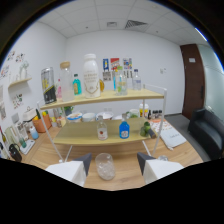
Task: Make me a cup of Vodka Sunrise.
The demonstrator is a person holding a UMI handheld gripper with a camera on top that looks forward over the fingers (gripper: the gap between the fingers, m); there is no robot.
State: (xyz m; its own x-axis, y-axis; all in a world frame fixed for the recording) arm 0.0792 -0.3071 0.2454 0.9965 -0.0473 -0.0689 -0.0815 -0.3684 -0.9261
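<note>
A clear glass [105, 166] holding what looks like ice stands on the wooden table [125, 175], between and just ahead of my two fingertips. My gripper [114, 162] is open, with a gap on each side of the glass. Beyond it a two-tier wooden shelf [100, 132] carries bottles. On the lower tier are a small clear bottle with a red label [102, 131] and a blue-labelled bottle [124, 130]. On the top tier stand a large white bottle [90, 76], a teal bottle [76, 84] and several clear bottles [121, 82].
White bowls [89, 117] and small jars sit at the back of the lower tier. An orange pot [42, 122] and small items crowd the table beyond the left finger. A black couch [207, 131] and a brown door [191, 80] lie off to the right, papers [171, 135] near the shelf's right end.
</note>
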